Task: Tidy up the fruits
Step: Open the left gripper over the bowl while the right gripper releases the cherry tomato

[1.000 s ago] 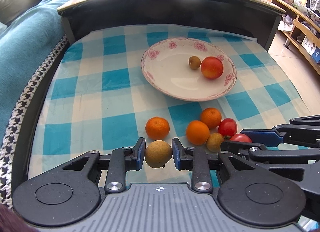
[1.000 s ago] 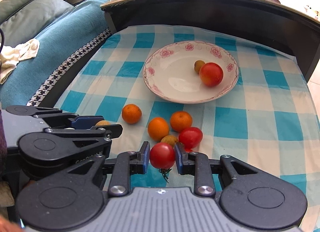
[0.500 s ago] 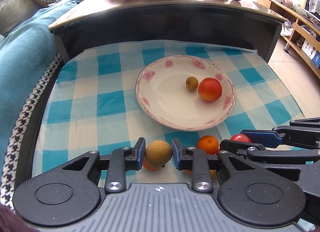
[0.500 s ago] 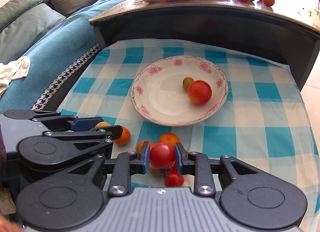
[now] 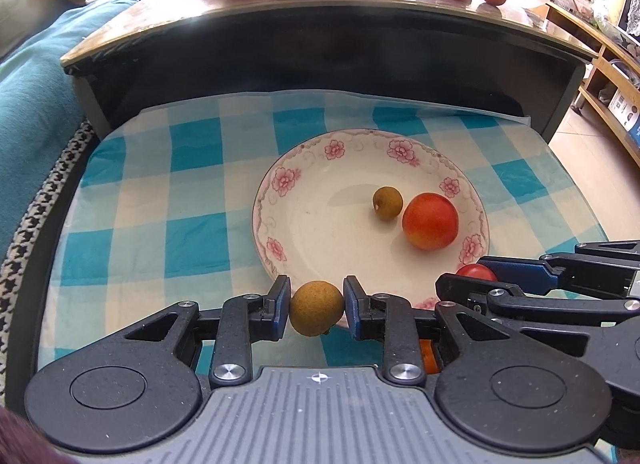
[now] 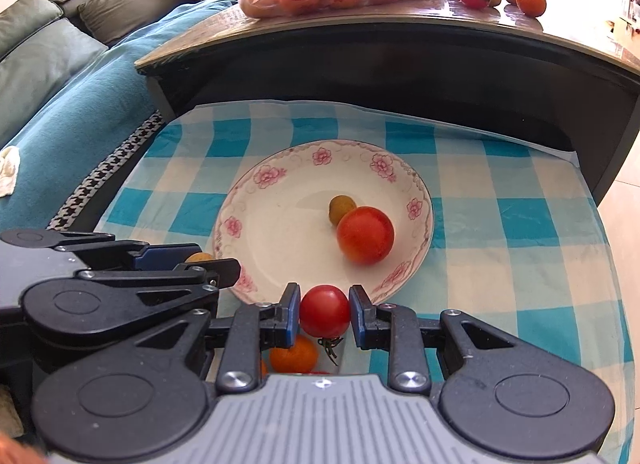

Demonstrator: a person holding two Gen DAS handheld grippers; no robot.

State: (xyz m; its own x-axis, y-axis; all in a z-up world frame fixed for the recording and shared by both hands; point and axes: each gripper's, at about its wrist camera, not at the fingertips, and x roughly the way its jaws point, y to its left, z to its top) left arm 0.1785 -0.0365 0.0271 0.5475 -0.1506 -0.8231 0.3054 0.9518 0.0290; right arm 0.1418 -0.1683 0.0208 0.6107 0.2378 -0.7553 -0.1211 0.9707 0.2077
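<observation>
The left gripper [image 5: 316, 314] has its jaws clamped on a round brown fruit [image 5: 316, 313], which sits squarely between the two blue pads at the near rim of the flowered plate [image 5: 304, 240]. The right gripper [image 6: 324, 318] has its jaws clamped on a small tomato [image 6: 324, 311], centred between its pads, also at the plate's near rim. On the plate lie a large tomato [image 5: 430, 221] and a small brown fruit [image 5: 387, 203], just beside each other. An orange [image 6: 294, 354] lies on the checked cloth [image 6: 520, 224] below the right gripper. No writing can be read anywhere.
</observation>
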